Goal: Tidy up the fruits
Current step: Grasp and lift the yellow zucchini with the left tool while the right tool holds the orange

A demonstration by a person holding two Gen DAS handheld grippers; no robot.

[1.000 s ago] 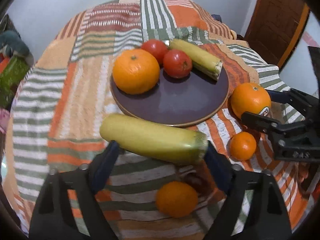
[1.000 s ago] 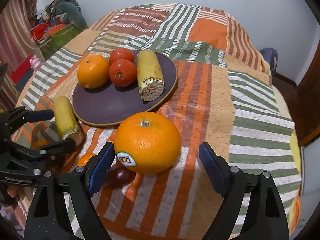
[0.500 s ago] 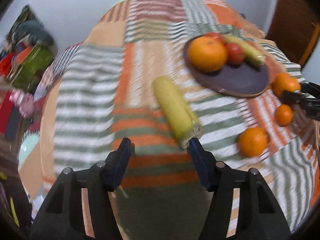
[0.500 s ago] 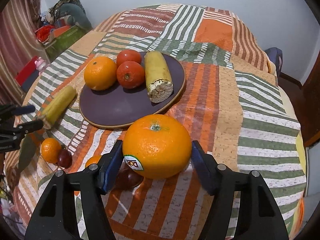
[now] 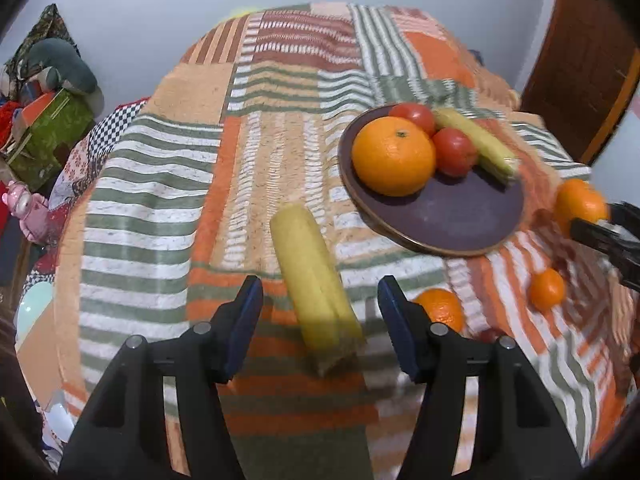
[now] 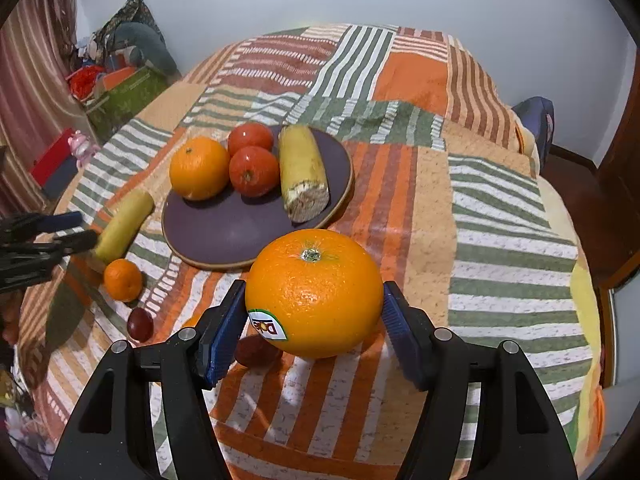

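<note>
A dark purple plate (image 5: pixel 452 216) (image 6: pixel 232 232) carries an orange (image 5: pixel 394 156), two tomatoes (image 6: pixel 252 170) and a yellow cut squash piece (image 6: pixel 302 174). A second yellow squash piece (image 5: pixel 312 280) (image 6: pixel 120 226) lies on the patchwork cloth, lengthwise between the jaws of my left gripper (image 5: pixel 320 320). That gripper is open, with a gap on each side of the piece. My right gripper (image 6: pixel 312 316) is shut on a big stickered orange (image 6: pixel 314 294) (image 5: pixel 580 204), both blue pads against its sides. Small mandarins (image 5: pixel 438 312) (image 5: pixel 546 290) (image 6: pixel 123 280) lie on the cloth.
Two dark red grapes (image 6: pixel 140 324) (image 6: pixel 256 350) lie near the front of the table. A green box (image 5: pixel 48 132) and clutter stand off the table's left side. A wooden door (image 5: pixel 580 60) is at the right.
The left jaws narrowed and the left gripper swung left, so the squash now lies lengthwise between them instead of across. The right jaws closed onto the big orange.
</note>
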